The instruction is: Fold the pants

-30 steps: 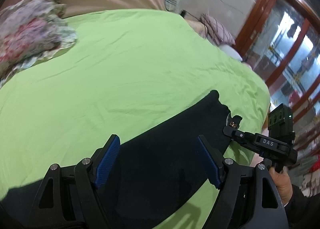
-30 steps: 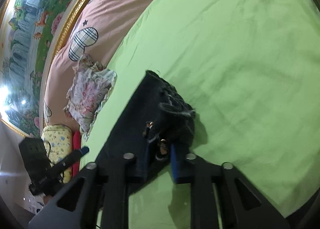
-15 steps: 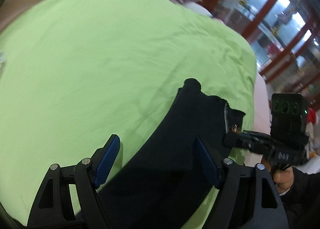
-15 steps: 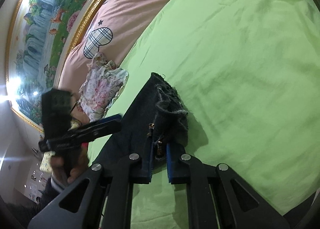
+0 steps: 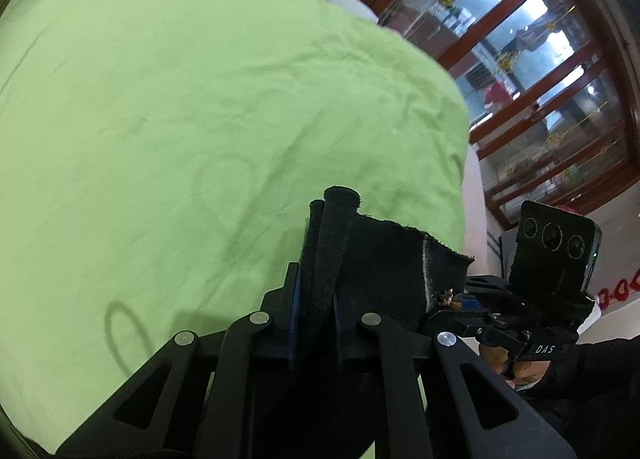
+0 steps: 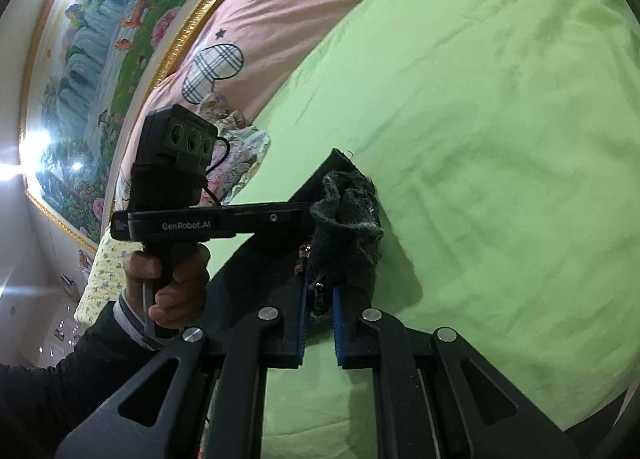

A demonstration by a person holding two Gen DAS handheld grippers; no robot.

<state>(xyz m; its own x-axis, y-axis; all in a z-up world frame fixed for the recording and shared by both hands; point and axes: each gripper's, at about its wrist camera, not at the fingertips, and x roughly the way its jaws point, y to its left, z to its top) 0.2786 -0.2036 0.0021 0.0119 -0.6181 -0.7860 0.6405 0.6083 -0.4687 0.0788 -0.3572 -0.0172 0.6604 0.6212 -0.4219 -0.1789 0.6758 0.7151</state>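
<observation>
Left gripper (image 5: 314, 299) fingers closing on dark denim pants (image 5: 376, 259); right gripper (image 6: 320, 311) fingers clamped on frayed waistband. Best lifted level, taut, above green bedsheet (image 5: 200, 99).

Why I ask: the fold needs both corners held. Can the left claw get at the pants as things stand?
Likely yes: the left claw is closing with a bunched edge of the black pants already between its pads, and nothing stands in the way.

pants (image 5: 376, 259) on bed sheet (image 5: 180, 99), pillows (image 6: 280, 11) behind
</observation>
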